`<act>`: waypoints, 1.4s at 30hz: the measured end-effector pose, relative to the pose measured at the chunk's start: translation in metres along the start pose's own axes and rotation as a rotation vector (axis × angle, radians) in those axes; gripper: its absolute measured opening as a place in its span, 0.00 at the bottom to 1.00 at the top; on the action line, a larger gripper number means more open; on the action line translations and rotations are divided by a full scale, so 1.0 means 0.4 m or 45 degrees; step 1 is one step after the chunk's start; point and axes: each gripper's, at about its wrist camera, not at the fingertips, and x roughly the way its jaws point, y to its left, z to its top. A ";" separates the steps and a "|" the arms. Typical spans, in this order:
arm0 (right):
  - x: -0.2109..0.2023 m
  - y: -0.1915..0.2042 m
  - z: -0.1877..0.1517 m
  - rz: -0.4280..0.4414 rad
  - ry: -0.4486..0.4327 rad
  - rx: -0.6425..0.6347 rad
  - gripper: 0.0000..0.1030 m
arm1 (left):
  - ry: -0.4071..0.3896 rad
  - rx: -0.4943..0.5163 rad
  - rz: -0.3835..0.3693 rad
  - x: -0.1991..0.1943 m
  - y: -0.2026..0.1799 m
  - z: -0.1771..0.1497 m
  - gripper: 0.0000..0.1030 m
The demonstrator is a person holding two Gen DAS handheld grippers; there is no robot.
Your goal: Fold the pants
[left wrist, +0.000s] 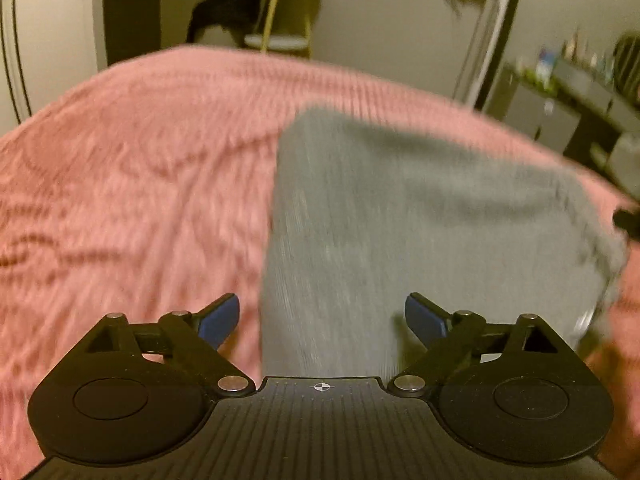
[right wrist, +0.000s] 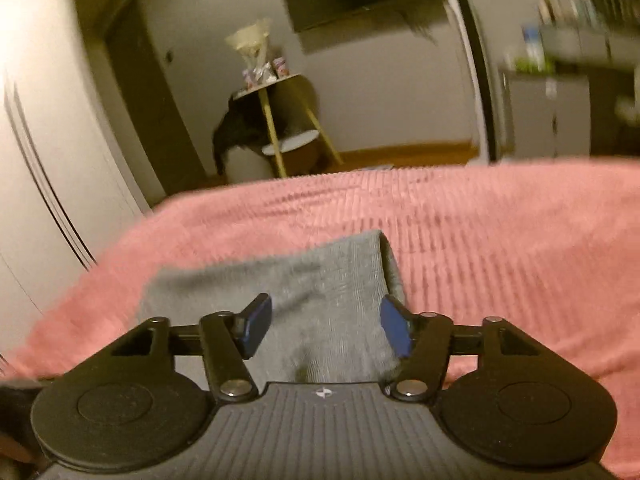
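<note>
Both grippers, left gripper (left wrist: 322, 320) and right gripper (right wrist: 326, 330), have their jaws wide open and hold nothing. Gray pants (left wrist: 420, 220) lie on the bed's pink blanket (left wrist: 140, 160), already folded small. Folding looks nearly done, maybe finished.

The pants (left wrist: 420, 220) are lying on the blanket (left wrist: 140, 160), which is covering the bed. In the left wrist view they are sitting right of centre, running from the near edge toward the far right. The left gripper (left wrist: 322, 318) is hanging over their near left edge, fingers apart. In the right wrist view the right gripper (right wrist: 326, 330) is hanging over their near right part. Behind the bed a stool (right wrist: 280, 120) is standing near the far wall, and a shelf (left wrist: 580, 80) is standing at the far right.
</note>
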 end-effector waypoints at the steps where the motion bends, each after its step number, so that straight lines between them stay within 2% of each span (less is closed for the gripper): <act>1: 0.008 0.012 -0.006 -0.024 0.021 -0.053 0.55 | 0.026 0.008 0.026 0.009 -0.010 -0.013 0.91; 5: 0.007 0.044 -0.044 -0.137 0.067 -0.240 0.55 | 0.024 -0.016 0.029 -0.003 -0.009 -0.024 0.91; 12: 0.039 0.038 -0.071 -0.190 0.180 -0.300 0.56 | 0.025 0.002 0.050 -0.003 -0.002 -0.059 0.93; 15: 0.060 0.023 -0.084 -0.193 0.185 -0.313 0.64 | 0.004 -0.021 0.053 0.001 0.003 -0.075 0.96; 17: 0.083 -0.015 -0.087 -0.138 0.233 -0.184 0.69 | -0.004 -0.066 0.042 -0.003 0.013 -0.083 0.98; 19: 0.067 -0.048 -0.085 -0.125 0.219 -0.046 0.76 | -0.029 -0.103 0.032 -0.014 0.026 -0.092 0.99; 21: 0.034 -0.050 -0.088 -0.124 0.195 -0.010 0.79 | -0.058 -0.095 0.041 -0.038 0.028 -0.102 0.99; 24: -0.013 -0.013 -0.115 -0.183 0.202 -0.131 0.84 | -0.077 -0.066 0.066 -0.078 0.020 -0.117 1.00; 27: -0.041 0.011 -0.157 -0.200 0.328 -0.145 0.85 | -0.093 -0.072 0.090 -0.119 0.004 -0.142 1.00; 29: -0.072 0.034 -0.184 -0.189 0.347 -0.171 0.96 | -0.113 -0.043 0.098 -0.144 -0.015 -0.158 1.00; 31: -0.096 0.064 -0.203 -0.193 0.347 -0.211 0.96 | -0.126 -0.002 0.120 -0.167 -0.040 -0.169 1.00; 33: -0.119 0.091 -0.209 -0.147 0.344 -0.228 0.96 | -0.135 0.038 0.133 -0.182 -0.064 -0.177 1.00; 35: -0.129 0.117 -0.210 -0.144 0.347 -0.244 0.96 | -0.131 0.065 0.117 -0.191 -0.081 -0.186 1.00; 39: -0.124 0.169 -0.219 -0.234 0.367 -0.373 0.96 | -0.081 0.022 0.059 -0.193 -0.090 -0.200 1.00; 42: -0.125 0.175 -0.216 -0.191 0.336 -0.370 0.96 | -0.043 -0.011 0.037 -0.187 -0.091 -0.210 1.00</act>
